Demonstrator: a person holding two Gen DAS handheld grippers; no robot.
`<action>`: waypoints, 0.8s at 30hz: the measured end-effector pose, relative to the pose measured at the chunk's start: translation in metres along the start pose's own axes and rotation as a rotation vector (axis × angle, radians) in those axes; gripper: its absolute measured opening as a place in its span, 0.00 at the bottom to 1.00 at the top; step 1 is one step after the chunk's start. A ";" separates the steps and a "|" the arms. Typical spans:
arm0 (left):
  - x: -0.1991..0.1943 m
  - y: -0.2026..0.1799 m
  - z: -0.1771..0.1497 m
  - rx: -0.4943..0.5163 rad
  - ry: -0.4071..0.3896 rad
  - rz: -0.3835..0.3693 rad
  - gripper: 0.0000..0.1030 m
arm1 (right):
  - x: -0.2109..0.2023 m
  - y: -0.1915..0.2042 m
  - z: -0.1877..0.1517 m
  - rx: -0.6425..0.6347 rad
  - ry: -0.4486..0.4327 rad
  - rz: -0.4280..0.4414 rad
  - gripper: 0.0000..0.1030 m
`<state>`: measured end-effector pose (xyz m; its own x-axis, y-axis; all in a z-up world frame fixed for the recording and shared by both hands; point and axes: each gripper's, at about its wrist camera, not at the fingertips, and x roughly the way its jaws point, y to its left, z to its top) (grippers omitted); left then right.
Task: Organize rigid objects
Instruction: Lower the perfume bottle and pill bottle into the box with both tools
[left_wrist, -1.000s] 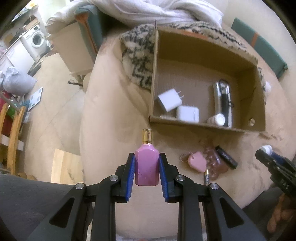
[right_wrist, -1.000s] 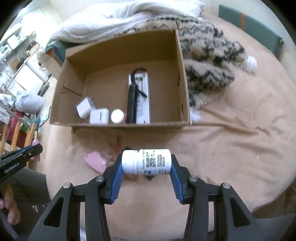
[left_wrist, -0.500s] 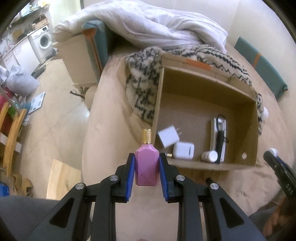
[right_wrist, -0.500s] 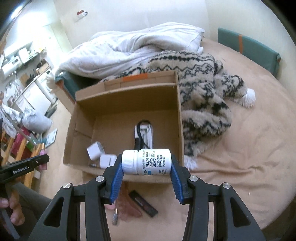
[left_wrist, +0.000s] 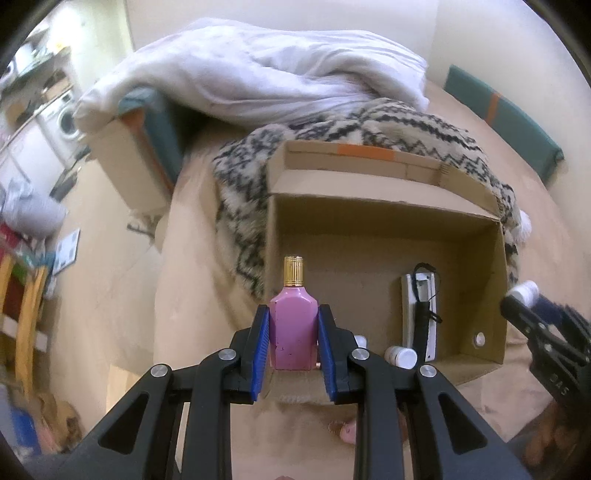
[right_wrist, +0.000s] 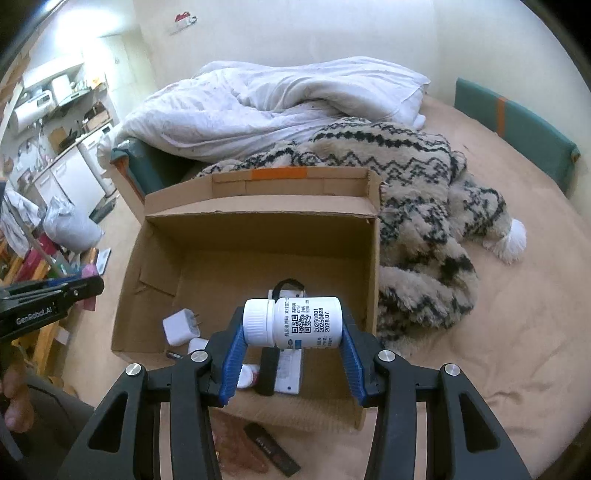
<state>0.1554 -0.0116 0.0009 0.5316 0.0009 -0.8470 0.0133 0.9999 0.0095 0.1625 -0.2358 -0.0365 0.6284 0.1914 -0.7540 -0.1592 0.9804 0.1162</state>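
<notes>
My left gripper (left_wrist: 293, 339) is shut on a pink perfume bottle (left_wrist: 293, 332) with a gold cap, held upright over the near left wall of the open cardboard box (left_wrist: 384, 184). My right gripper (right_wrist: 291, 338) is shut on a white pill bottle (right_wrist: 295, 323) lying sideways, held above the box (right_wrist: 258, 229). In the box lie a white charger (right_wrist: 179, 328), a white remote with a black strap (left_wrist: 421, 314) and a small white bottle (left_wrist: 400, 356). The right gripper also shows at the right edge of the left wrist view (left_wrist: 535, 321).
The box rests on a beige bed next to a patterned fleece blanket (right_wrist: 417, 206) and a white duvet (right_wrist: 273, 107). A black stick-like object (right_wrist: 271, 448) and a pink item lie on the bed in front of the box. Floor clutter is at the left.
Both grippers have risen and moved forward toward the box, each still holding its bottle. The loose items on the bed have dropped below the grippers.
</notes>
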 end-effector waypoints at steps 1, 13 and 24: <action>0.004 -0.003 0.002 0.010 0.003 0.000 0.22 | 0.003 0.000 0.002 -0.006 0.004 -0.004 0.48; 0.058 -0.016 0.000 0.039 0.065 0.000 0.22 | 0.038 0.002 0.006 0.007 0.078 0.019 0.48; 0.082 -0.024 -0.014 0.064 0.122 0.005 0.22 | 0.069 0.013 -0.011 0.006 0.200 0.050 0.48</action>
<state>0.1872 -0.0355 -0.0765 0.4248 0.0113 -0.9052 0.0670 0.9968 0.0439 0.1959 -0.2107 -0.0941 0.4559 0.2274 -0.8605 -0.1820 0.9702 0.1600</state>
